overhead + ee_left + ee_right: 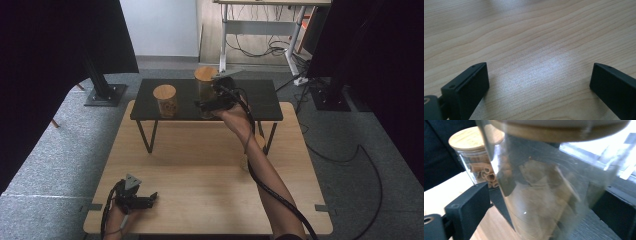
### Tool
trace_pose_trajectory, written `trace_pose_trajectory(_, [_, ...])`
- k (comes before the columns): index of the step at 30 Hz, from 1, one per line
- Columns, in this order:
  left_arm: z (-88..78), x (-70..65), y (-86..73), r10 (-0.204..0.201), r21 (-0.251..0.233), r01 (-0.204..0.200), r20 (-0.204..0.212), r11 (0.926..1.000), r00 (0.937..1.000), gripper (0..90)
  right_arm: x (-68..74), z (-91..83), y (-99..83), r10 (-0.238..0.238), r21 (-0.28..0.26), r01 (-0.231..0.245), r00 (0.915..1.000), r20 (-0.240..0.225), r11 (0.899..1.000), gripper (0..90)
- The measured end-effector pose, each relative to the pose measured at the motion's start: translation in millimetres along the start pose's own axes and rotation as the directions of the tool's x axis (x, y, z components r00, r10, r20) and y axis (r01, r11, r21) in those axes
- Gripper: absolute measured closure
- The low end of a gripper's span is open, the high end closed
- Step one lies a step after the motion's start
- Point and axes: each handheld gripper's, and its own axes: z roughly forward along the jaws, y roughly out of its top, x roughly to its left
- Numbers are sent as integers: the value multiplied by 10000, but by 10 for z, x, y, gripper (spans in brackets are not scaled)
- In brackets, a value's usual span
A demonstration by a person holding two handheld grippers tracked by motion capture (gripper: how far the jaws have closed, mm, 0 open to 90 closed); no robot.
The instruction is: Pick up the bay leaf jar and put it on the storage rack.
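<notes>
Surface: black shelf (260,100) over wooden table (200,170) | my right gripper (214,102) jaws spread wide, tall glass jar (544,190) between them, unpressed | jar: rigid, slick, breakable, leaves inside so I judge it light | grip mid-body, below wooden lid (205,73) | left gripper (536,85) wide, empty.

A low shelf (260,102) stands at the far side of the surface (200,175). Two jars sit on the shelf: the shorter jar (165,100) to the left, the taller jar (205,90) just right of it.
</notes>
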Motion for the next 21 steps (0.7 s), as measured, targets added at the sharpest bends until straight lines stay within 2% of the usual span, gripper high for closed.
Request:
trace_pose_trajectory(6, [4, -2, 0, -33, -77, 33, -8, 10000, 10000, 19, -9, -68, -69, 228, -206, -229, 9997, -29, 9995, 28])
trace_pose_trajectory(13, [4, -2, 0, -35, -80, 35, -7, 10000, 10000, 19, 3, -160, -216, -120, -261, 122, 9999, 62, 9996, 45])
trace_pose_trajectory(21, [4, -3, 0, -31, -80, 31, -9, 10000, 10000, 19, 11, -298, -356, -179, -453, 185, 9997, 137, 9988, 36])
